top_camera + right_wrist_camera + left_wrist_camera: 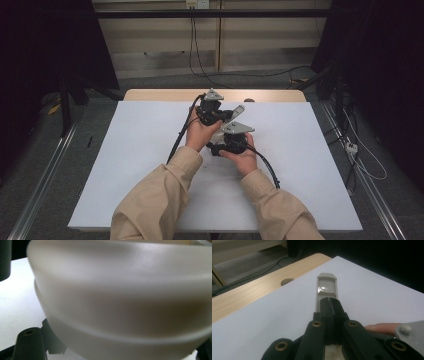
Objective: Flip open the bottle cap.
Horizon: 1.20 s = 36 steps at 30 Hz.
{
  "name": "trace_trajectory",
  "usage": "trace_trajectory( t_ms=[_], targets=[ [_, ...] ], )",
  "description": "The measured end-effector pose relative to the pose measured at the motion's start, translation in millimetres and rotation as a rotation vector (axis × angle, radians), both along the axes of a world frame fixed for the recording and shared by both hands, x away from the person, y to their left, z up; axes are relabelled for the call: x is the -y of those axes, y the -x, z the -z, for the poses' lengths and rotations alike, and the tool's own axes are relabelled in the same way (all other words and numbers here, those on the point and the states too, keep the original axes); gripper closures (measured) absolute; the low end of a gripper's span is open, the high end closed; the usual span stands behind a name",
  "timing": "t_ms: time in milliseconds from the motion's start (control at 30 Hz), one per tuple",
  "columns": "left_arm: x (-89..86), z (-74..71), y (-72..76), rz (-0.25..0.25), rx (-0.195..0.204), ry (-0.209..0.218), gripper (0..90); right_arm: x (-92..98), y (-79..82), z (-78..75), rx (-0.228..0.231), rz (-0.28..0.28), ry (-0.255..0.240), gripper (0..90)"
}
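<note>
Looking from the near edge of the table outward, I saw two beige sleeves come in from the bottom of the high view, the hands meeting over the middle of the white sheet [150, 165] that covered the wooden table [165, 94]. My right gripper [220, 148] sat nearer to me, its jaws drawn nearly together; in the right gripper view a blurred, pale, rounded plastic surface [125, 297] lay pressed up against the lens, so I could not say for certain what those jaws pinched, though it looked like the near part of the same piece. Just beyond it, my left gripper [330, 305] was clenched on the flat grey-beige plastic piece with a clear window near its tip [326, 287], which stuck out past the jaw tips above the sheet, clear of the surface.

I judged the work to be mid-way: the piece was off the table and shared between both grippers, and whatever opening, folding or setting down remained had not yet shown any result. A fingertip [382, 328] edged in at the right of the left gripper view. Farther off, a round hole [287, 281] marked the bare wood, and dark cables [200, 55] trailed over the floor behind. The underside of the piece stayed hidden throughout.
</note>
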<state>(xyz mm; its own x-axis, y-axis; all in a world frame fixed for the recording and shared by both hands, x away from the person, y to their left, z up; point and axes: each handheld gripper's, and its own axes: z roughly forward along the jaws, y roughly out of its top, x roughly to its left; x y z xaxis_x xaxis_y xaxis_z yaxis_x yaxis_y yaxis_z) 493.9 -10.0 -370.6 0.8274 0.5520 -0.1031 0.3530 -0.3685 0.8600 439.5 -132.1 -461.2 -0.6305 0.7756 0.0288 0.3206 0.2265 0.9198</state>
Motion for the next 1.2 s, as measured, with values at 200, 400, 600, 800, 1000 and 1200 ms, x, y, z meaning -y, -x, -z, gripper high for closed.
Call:
trace_trajectory(
  t_ms=[200,400,600,800,1000,1200],
  targets=[
    [-6.1,-2.4,1.1,-0.011,-0.007,0.023,88.2,0.0,0.3,0.5,-0.026,0.004,-0.015,17.0],
    [-17.3,-5.5,5.3,-0.025,-0.020,0.044,76.2,2.7,1.4,-0.4,-0.046,0.004,-0.025,11.9],
    [-33.4,-6.7,13.5,-0.026,-0.027,0.038,58.1,4.6,4.8,-3.2,-0.054,-0.004,-0.009,8.0],
    [-48.7,-5.4,24.9,-0.022,-0.052,0.037,39.2,2.3,9.7,-4.1,-0.092,-0.025,0.018,5.1],
    [-67.5,-1.3,37.9,-0.018,-0.053,0.045,28.0,8.1,13.5,-4.2,-0.119,-0.025,0.020,5.2],
    [-88.9,5.6,47.9,-0.026,-0.062,0.036,18.2,21.6,23.2,-3.0,-0.116,-0.021,0.013,5.9]
  ],
)
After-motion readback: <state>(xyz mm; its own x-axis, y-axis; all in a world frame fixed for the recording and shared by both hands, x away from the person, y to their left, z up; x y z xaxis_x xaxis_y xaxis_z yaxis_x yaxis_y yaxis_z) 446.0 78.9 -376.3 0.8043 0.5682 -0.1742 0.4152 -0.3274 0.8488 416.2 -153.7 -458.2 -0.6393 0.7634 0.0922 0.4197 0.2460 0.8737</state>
